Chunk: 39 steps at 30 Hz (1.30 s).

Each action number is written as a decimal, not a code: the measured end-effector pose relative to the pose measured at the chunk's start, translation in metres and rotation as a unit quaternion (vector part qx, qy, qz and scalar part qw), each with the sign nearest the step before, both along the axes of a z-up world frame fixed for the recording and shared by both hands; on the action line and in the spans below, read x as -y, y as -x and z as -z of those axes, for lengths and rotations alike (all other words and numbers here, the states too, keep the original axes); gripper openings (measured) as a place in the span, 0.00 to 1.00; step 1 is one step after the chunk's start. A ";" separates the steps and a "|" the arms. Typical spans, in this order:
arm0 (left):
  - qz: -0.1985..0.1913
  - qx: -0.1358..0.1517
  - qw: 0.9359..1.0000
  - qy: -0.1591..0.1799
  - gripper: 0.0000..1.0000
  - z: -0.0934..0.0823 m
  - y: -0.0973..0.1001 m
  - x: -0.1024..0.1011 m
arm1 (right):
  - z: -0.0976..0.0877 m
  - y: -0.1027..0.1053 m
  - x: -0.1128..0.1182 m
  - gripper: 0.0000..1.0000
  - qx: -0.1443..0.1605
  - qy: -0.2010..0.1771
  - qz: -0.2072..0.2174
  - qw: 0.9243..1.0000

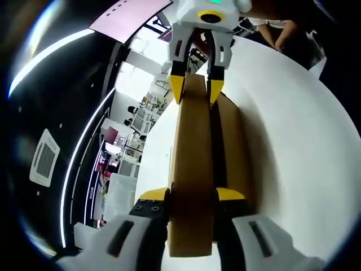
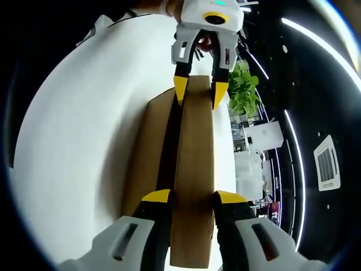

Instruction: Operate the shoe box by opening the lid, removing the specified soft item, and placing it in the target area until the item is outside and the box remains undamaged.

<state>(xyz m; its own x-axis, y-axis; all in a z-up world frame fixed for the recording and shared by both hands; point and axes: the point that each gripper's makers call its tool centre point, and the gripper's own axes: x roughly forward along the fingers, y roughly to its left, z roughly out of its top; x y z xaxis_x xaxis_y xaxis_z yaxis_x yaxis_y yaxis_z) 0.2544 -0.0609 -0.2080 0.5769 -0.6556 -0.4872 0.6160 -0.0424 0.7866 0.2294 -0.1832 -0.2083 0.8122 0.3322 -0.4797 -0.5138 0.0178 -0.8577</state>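
Flanking lid [image 1: 192, 169]: white table [image 1: 293, 147], plant [image 2: 243, 93].

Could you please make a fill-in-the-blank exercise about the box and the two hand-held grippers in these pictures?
1. The box lid is made of brown ____.
2. The left hand-held gripper and the right hand-held gripper grip the lid at ____ ends.
3. The jaw tips of both hand-held grippers are coloured ____.
4. The box rests on a ____ table.

Missing words: cardboard; opposite; yellow; white
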 end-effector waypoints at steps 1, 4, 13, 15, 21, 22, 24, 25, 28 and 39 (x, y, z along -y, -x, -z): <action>0.001 0.000 1.000 -0.001 0.31 0.000 0.000 0.000 | 0.000 0.000 0.000 0.29 0.000 0.000 0.000 1.000; 0.002 -0.002 1.000 -0.002 0.31 -0.001 -0.001 0.000 | -0.001 -0.001 0.000 0.29 -0.002 0.001 0.000 1.000; 0.007 -0.014 1.000 0.002 0.31 -0.005 -0.002 0.001 | -0.007 -0.002 0.001 0.28 -0.003 0.001 -0.001 1.000; 0.007 -0.015 1.000 0.002 0.31 -0.006 -0.002 0.001 | -0.008 -0.003 0.000 0.28 -0.004 0.001 -0.001 1.000; 0.009 -0.016 1.000 0.003 0.31 -0.008 -0.002 0.000 | -0.009 -0.003 0.000 0.28 -0.003 0.001 -0.001 1.000; 0.009 -0.017 1.000 0.004 0.31 -0.008 -0.003 0.000 | -0.010 -0.003 0.000 0.28 -0.002 0.001 -0.001 1.000; 0.010 -0.017 1.000 0.002 0.31 -0.008 -0.003 0.000 | -0.010 -0.004 0.000 0.28 -0.002 0.001 0.000 1.000; 0.010 -0.018 1.000 0.002 0.31 -0.008 -0.003 0.000 | -0.010 -0.004 0.000 0.28 -0.002 0.002 0.000 1.000; 0.011 -0.017 1.000 0.000 0.31 -0.008 -0.003 0.000 | -0.010 -0.004 0.000 0.28 -0.003 0.000 0.000 1.000; 0.012 -0.018 1.000 0.001 0.31 -0.009 -0.003 0.001 | -0.009 -0.005 0.001 0.29 -0.004 -0.003 -0.008 1.000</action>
<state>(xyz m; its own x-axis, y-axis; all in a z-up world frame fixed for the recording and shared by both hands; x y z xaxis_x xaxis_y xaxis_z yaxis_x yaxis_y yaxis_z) 0.2574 -0.0622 -0.1991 0.5435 -0.6694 -0.5065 0.6432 -0.0557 0.7637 0.2341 -0.1842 -0.1988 0.8025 0.3491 -0.4839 -0.5210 0.0148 -0.8534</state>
